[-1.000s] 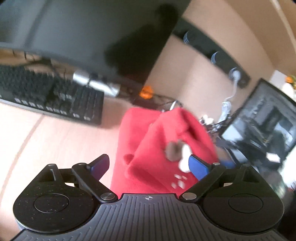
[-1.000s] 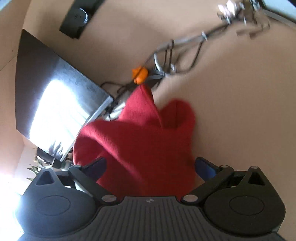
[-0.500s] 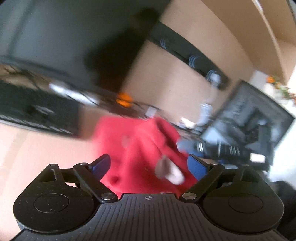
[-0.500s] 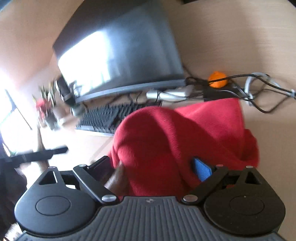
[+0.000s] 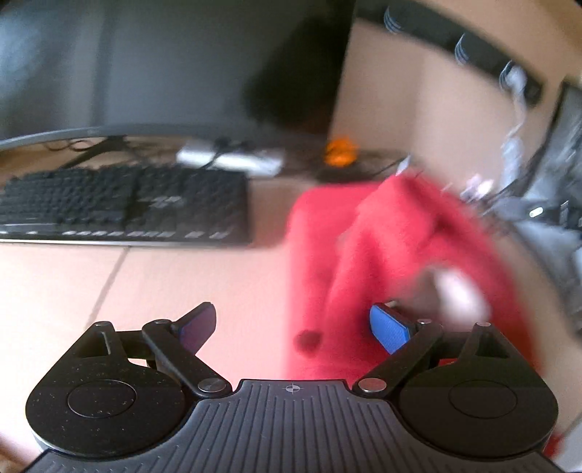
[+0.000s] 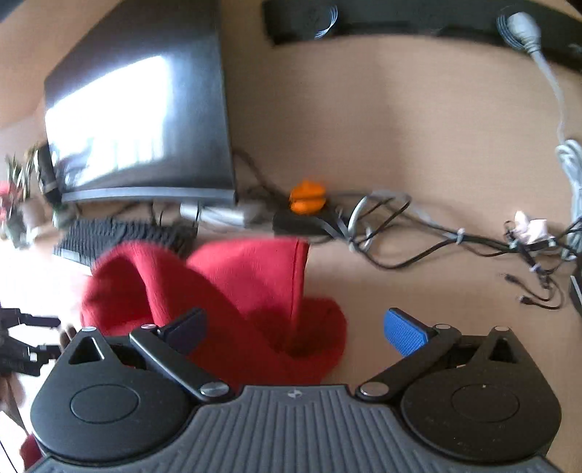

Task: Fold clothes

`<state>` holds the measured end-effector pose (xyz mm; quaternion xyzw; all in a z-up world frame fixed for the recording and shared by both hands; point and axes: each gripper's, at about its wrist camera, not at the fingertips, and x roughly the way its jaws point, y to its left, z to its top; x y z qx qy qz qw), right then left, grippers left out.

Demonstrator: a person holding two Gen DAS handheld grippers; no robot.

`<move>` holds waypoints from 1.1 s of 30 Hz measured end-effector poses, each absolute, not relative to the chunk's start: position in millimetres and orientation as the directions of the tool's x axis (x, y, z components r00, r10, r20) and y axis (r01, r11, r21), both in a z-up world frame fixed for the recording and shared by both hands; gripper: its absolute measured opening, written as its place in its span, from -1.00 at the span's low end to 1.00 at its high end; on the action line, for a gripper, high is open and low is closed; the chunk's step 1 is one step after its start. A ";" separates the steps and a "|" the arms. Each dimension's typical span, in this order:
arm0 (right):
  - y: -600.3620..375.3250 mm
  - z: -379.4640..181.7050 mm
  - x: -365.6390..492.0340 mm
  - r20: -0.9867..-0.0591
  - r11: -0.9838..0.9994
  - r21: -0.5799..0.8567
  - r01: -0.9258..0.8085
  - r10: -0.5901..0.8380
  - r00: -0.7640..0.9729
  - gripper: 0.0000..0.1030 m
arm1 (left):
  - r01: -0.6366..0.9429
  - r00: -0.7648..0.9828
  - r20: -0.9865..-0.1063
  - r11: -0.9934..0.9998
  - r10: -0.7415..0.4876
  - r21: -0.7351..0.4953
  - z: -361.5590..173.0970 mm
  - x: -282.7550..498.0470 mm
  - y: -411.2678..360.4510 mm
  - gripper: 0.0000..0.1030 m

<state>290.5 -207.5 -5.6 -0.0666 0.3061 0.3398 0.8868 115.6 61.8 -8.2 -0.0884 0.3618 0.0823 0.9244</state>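
Red knit garment (image 6: 232, 291) lies bunched on the pale wood counter (image 6: 418, 302), in front of the monitor (image 6: 138, 109) and just right of the black keyboard (image 5: 120, 203). One flat panel lies back toward the cable tangle (image 6: 400, 225); a thicker fold humps over it toward the near side. A dark button (image 5: 307, 338) shows on the near edge in the left wrist view, which is blurred.

Right gripper (image 6: 296, 327): fingers spread wide and opening at this moment. The dark left finger (image 6: 187, 327) sits over the red cloth; the blue pad (image 6: 405, 333) stands clear of it over bare counter. Garment lies partly between them but nothing presses on it.

Left gripper (image 5: 293, 325): fingers apart. Its blue pad (image 5: 389, 327) overlaps the red fabric; the other finger (image 5: 198, 325) hangs over bare counter. No pinch on the cloth that I can see. A pale blurred patch (image 5: 454, 291) on the cloth near the blue pad; cannot tell what it is.

Behind the garment: an orange object (image 6: 307, 194) on a black base, a black power strip (image 6: 400, 18) along the wall with a grey plug (image 6: 520, 27) in it. Far left edge of the right wrist view shows part of the other gripper and a hand, both blurred.
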 end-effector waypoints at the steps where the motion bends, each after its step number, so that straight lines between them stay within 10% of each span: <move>1: -199.7 -11.2 290.7 -0.595 0.762 0.039 -0.647 0.538 0.597 1.00 | -0.232 0.709 -0.697 0.969 0.109 -0.085 -13.6 117.3 64.0 0.87; 13: -154.1 -31.6 326.8 -0.613 0.742 -0.117 -0.660 0.469 0.636 1.00 | -0.260 0.666 -0.721 0.965 0.190 0.014 -13.6 136.7 68.6 0.88; 21: -152.7 -13.8 358.4 -0.504 0.827 -0.118 -0.550 0.428 0.750 1.00 | 0.067 0.793 -0.584 0.977 -0.174 -0.201 35.4 143.7 29.4 0.88; 26: -112.0 -71.2 386.9 -0.634 0.790 -0.266 -0.552 0.288 0.717 1.00 | 0.078 0.729 -0.663 0.982 -0.174 -0.171 -2.7 163.5 -4.1 0.88; 33: -143.3 -54.8 388.0 -0.580 0.842 -0.187 -0.506 0.321 0.748 1.00 | 0.101 0.712 -0.680 0.984 -0.175 -0.147 -20.0 184.3 -8.9 0.94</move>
